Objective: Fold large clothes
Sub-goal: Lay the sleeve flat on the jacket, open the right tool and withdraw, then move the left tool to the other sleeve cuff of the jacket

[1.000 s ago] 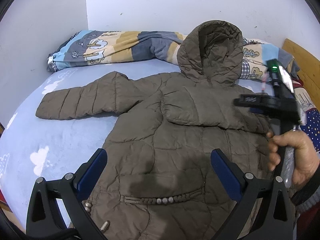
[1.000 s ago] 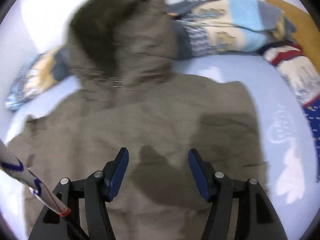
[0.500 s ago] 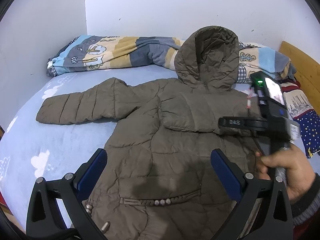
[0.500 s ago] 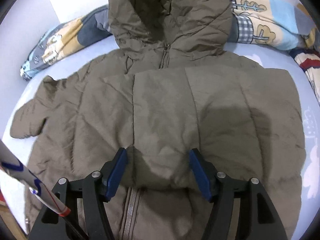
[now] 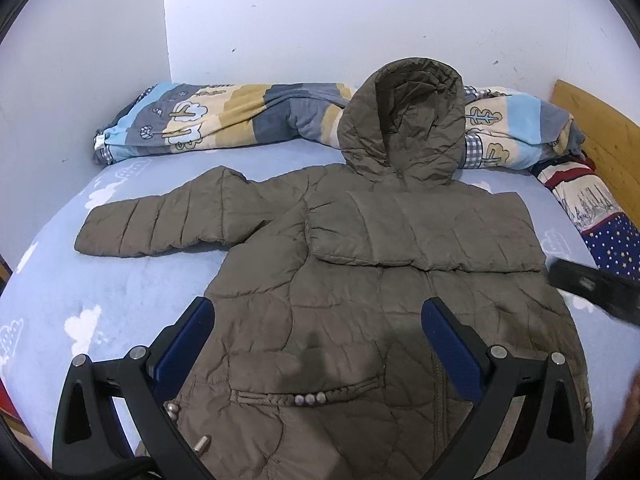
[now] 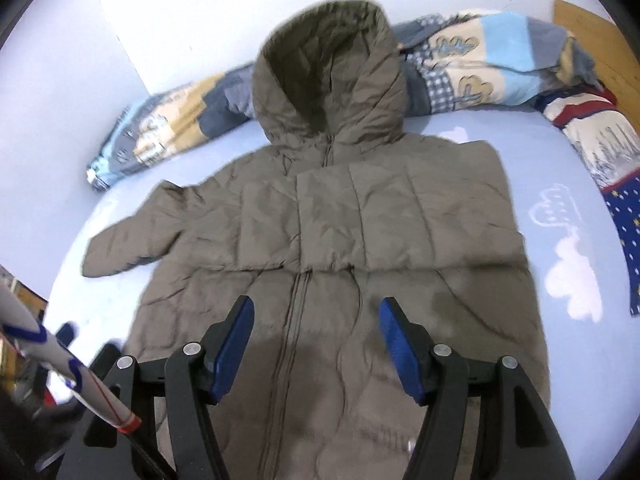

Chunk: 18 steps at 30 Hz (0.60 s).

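Observation:
A brown hooded puffer jacket [image 5: 360, 280] lies front-up on the blue bed; it also shows in the right wrist view [image 6: 360, 240]. Its right sleeve [image 5: 420, 236] is folded flat across the chest. Its left sleeve [image 5: 160, 224] lies stretched out to the left on the sheet. The hood [image 5: 404, 128] rests against the rolled blanket. My left gripper [image 5: 318, 344] is open and empty above the jacket's lower front. My right gripper [image 6: 316, 344] is open and empty above the zip, below the folded sleeve.
A rolled patterned blanket [image 5: 224, 120] lies along the far wall. A star-patterned quilt [image 5: 600, 232] and a wooden headboard [image 5: 596, 132] are at the right. The blue cloud-print sheet [image 5: 80, 300] shows bare at the left.
My right gripper has pulled back from the chest toward the hem, leaving the right sleeve folded across the chest. It has nearly left the left wrist view.

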Each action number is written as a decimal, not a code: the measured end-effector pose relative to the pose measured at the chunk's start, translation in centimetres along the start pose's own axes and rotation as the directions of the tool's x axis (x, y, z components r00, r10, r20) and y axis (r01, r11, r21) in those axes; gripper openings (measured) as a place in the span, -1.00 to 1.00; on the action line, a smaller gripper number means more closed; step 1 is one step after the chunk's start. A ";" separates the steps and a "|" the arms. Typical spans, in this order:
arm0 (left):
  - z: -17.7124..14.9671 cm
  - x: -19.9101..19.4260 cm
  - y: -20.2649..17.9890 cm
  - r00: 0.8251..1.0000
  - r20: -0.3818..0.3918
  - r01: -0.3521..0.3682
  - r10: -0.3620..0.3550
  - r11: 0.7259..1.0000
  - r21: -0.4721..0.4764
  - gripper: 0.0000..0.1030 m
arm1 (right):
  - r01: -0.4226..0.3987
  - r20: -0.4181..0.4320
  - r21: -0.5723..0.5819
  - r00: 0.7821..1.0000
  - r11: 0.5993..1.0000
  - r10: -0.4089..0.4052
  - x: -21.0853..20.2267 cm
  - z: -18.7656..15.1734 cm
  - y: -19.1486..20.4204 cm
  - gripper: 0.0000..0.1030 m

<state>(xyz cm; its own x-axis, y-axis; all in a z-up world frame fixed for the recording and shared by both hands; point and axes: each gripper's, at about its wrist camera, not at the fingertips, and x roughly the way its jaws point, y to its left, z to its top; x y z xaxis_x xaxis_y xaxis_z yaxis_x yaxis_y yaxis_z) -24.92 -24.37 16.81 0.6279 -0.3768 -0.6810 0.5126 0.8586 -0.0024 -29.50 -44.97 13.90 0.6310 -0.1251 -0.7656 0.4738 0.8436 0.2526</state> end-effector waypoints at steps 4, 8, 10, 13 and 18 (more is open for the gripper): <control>-0.3 -0.2 -0.4 1.000 0.009 -0.024 0.024 1.000 0.020 1.00 | 0.010 0.052 0.020 0.999 1.000 -0.011 -3.4 -3.2 -0.2 0.42; -0.7 -0.2 -0.4 0.999 -0.004 -0.040 0.040 0.999 0.011 1.00 | 0.028 0.025 -0.021 0.999 0.999 -0.027 -3.0 -4.9 0.1 0.42; -1.0 -0.2 -0.5 0.999 -0.003 -0.051 0.051 0.999 0.017 1.00 | 0.038 -0.002 -0.041 0.999 0.998 -0.039 -2.3 -5.5 0.1 0.42; -1.2 0.0 -0.6 0.998 -0.006 -0.068 0.069 0.997 0.022 1.00 | 0.041 -0.015 -0.055 0.999 0.998 -0.042 -2.2 -6.1 -0.1 0.42; -1.5 0.6 -0.8 0.997 -0.025 -0.077 0.077 0.997 0.021 1.00 | 0.046 0.003 -0.052 0.999 0.998 -0.046 -2.8 -6.0 -0.5 0.42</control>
<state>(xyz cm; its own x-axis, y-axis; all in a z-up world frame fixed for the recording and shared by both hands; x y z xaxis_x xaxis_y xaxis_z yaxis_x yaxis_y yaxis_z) -25.83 -24.77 15.37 0.6508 -0.3002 -0.6974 0.4748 0.8776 0.0653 -35.15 -41.87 12.33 0.6101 -0.1651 -0.7749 0.4696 0.8631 0.1857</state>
